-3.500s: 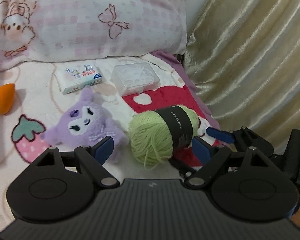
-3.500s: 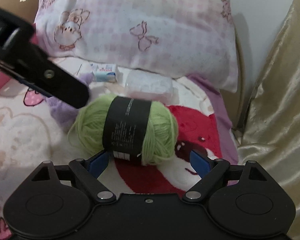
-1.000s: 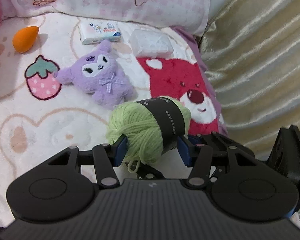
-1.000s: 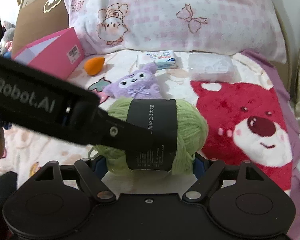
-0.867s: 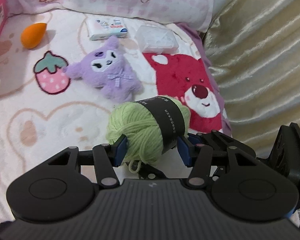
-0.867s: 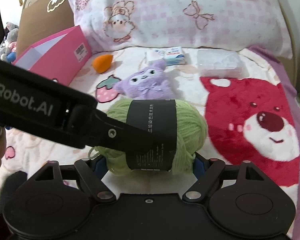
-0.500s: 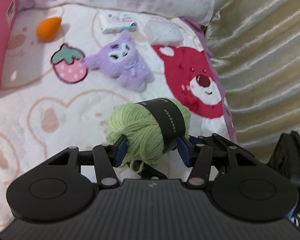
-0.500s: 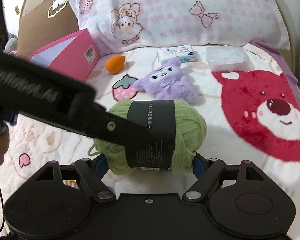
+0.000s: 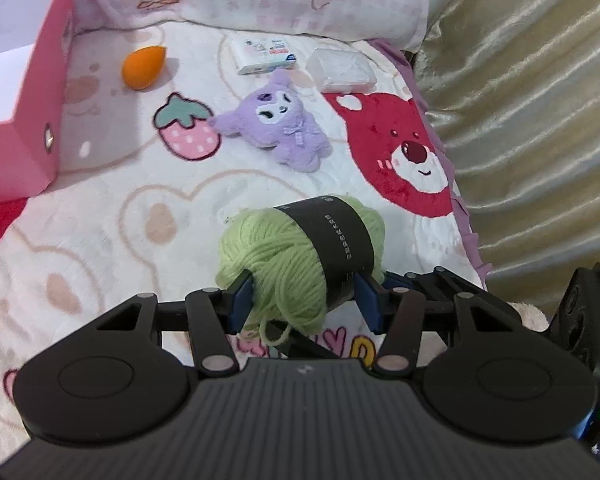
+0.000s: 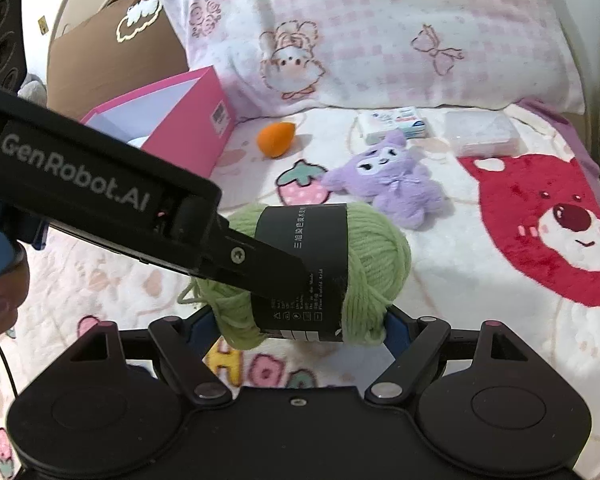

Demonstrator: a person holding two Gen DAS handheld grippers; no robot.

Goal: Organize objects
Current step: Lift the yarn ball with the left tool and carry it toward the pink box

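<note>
Left gripper [image 9: 304, 300]: its blue pads pinch the yarn ball [image 9: 300, 256] across the narrow way, one pad sunk into the loose green wool, the other against the black paper band.
Right gripper [image 10: 296, 326]: jaws set wide and pressed on the two ends of the same ball, so both tools carry it together; in the right wrist view the left tool's arm crosses in front of the ball.
Yarn ball: held up off the blanket [image 9: 100, 240], near the front of the bed, with a loose strand hanging below it.
Step in hand, as I judge it: carrying the ball over to the pink box [image 9: 40, 92], which stands open at the far left.
Doing it well: move both hands as one, since the wool is soft and any drift apart or together could let it slip or squash; keep the band side steady, as paper is slicker than wool; mind the dangling strand so it does not catch on a finger.
Path: the stretch of blanket between the ball and the box looks free; the box wall is tall, so the ball likely needs to go over the rim before the jaws let go.
Middle of the bed: a purple plush toy [image 9: 276, 128] lies flat, well apart from the ball.
Further back: an orange sponge [image 9: 142, 68] just beside the box, a tissue pack [image 9: 264, 54] and a clear plastic case [image 9: 344, 70] side by side.
Farthest: a pink checked pillow [image 10: 380, 32] along the head of the bed.
</note>
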